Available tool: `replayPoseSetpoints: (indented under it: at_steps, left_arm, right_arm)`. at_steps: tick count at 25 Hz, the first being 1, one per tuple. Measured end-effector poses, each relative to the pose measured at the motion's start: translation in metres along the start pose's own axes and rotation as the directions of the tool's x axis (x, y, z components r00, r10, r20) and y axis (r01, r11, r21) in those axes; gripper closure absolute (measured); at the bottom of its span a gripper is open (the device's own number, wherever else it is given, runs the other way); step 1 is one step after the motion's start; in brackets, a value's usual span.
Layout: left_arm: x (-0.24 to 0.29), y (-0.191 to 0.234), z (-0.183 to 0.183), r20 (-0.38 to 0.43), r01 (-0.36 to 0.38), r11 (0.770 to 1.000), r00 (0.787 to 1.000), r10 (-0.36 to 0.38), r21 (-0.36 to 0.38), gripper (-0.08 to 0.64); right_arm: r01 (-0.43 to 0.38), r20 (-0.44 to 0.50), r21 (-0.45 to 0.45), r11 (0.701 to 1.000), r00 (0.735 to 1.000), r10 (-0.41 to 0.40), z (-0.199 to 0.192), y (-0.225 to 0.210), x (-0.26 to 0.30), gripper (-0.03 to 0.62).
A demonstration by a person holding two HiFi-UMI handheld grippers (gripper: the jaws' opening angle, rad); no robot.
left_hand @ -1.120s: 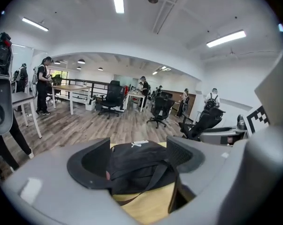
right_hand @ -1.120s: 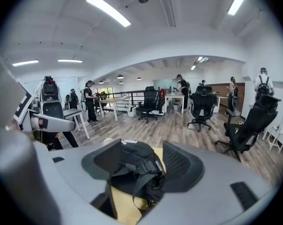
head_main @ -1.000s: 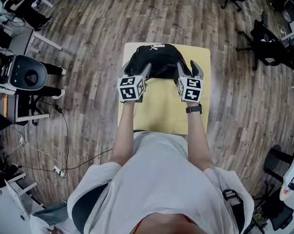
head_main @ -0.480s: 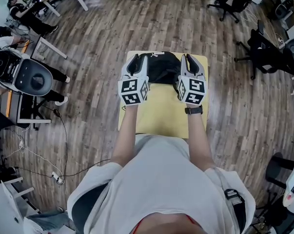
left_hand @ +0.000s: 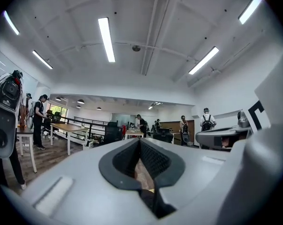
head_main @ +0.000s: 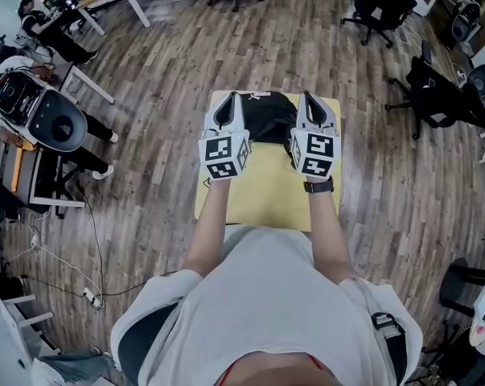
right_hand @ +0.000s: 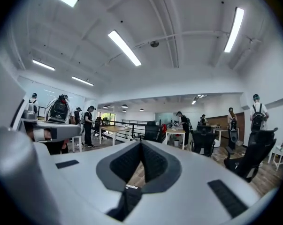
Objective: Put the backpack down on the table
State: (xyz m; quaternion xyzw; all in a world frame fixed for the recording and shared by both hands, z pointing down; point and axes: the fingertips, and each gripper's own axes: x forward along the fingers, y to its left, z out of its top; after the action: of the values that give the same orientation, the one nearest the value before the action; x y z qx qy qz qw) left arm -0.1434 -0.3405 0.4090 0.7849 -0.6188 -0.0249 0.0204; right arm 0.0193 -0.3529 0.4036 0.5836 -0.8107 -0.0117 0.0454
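- Backpack (head_main: 268, 115) lies on yellow table (head_main: 262, 191), far end, resting unsupported: set-down looks done.
- Left gripper (head_main: 231, 100), right gripper (head_main: 309, 98): jaws closed together, empty, held above either side of it, likely so nothing snags.

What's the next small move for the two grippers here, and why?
Probably just draw both grippers back toward the body and stop. The backpack already lies on the yellow table. The left gripper and right gripper are shut with nothing between their jaws, so the placement looks done.
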Motion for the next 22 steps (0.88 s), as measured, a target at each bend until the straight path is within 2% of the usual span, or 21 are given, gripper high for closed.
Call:
replayPoseSetpoints:
  at_steps: [17, 22]
  left_arm:
    - [0.003, -0.028, -0.001, -0.024, 0.056, 0.998, 0.998, -0.056, 0.029, 0.549]
    - [0.004, -0.032, -0.002, -0.027, 0.091, 0.996, 0.995, -0.091, 0.005, 0.549]
  right_arm:
    - [-0.008, 0.018, -0.004, 1.000, 1.000, 0.008, 0.009, -0.006, -0.012, 0.583]
    - [-0.052, 0.031, 0.034, 0.998, 0.998, 0.051, 0.009, 0.002, -0.012, 0.583]
